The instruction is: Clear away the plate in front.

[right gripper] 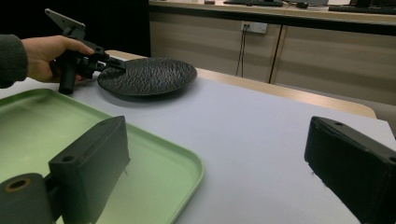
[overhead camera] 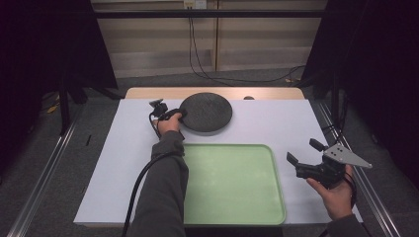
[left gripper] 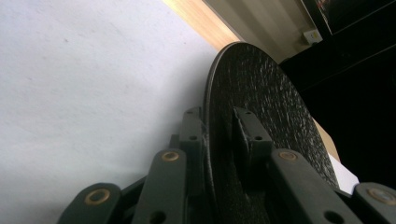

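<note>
Two tools: left tool [overhead camera: 179, 115] clamped on black plate [overhead camera: 207, 111] rim, right tool [overhead camera: 305, 152] wide, hovering.

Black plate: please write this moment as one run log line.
left gripper: shut on black plate rim | right gripper: open, holds nothing | green tray: bare

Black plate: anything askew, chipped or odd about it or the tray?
Nothing stands out. The black plate sits flat on the white table, no visible chips, its rim between the left claw's jaws. The green tray lies square and bare. The right claw is open, apart.
</note>
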Demonstrator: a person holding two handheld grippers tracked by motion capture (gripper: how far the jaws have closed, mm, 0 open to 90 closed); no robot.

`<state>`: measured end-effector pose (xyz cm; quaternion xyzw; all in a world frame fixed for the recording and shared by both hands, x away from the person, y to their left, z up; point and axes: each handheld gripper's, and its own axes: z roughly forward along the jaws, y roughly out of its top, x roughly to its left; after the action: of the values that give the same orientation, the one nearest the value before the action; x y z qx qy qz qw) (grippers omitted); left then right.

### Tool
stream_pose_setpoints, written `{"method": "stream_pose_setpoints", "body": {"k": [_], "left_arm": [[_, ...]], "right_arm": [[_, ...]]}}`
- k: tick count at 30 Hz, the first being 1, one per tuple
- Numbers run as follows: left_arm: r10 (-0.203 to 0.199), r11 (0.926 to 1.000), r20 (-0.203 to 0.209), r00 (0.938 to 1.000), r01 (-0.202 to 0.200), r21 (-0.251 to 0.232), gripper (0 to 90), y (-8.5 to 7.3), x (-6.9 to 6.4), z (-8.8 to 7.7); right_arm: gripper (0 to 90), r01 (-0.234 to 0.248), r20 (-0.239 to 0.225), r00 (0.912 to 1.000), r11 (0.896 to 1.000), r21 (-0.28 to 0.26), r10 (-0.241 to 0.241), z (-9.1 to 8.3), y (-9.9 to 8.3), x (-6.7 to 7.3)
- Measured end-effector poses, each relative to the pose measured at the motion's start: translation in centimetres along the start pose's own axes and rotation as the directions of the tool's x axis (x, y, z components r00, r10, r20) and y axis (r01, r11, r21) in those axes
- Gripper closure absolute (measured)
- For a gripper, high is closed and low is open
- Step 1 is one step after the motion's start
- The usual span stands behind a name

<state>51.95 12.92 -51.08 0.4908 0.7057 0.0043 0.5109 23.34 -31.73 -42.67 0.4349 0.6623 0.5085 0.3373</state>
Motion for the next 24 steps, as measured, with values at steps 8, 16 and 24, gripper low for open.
{"method": "stream_pose_setpoints", "body": {"k": [8,16,24], "left_arm": [[-0.008,0.9999,0.062,0.9981,0.007,0.008,80.5,-0.2,-1.0,-0.6],[0.05,0.9988,0.106,0.9931,-0.05,-0.004,85.8,0.4,-2.5,-1.5],[0.125,0.9921,0.129,0.9837,-0.125,-0.009,87.2,0.8,-4.3,-2.0]], "right_arm": [[6.3,-0.001,-0.008,1.0,1.0,-0.004,0.001,0.0,0.1,0.0],[6.4,-0.002,-0.008,1.0,1.0,-0.007,0.002,0.0,0.1,-0.1],[6.3,0.004,-0.004,1.0,1.0,-0.008,-0.004,0.0,0.2,0.0]]}}
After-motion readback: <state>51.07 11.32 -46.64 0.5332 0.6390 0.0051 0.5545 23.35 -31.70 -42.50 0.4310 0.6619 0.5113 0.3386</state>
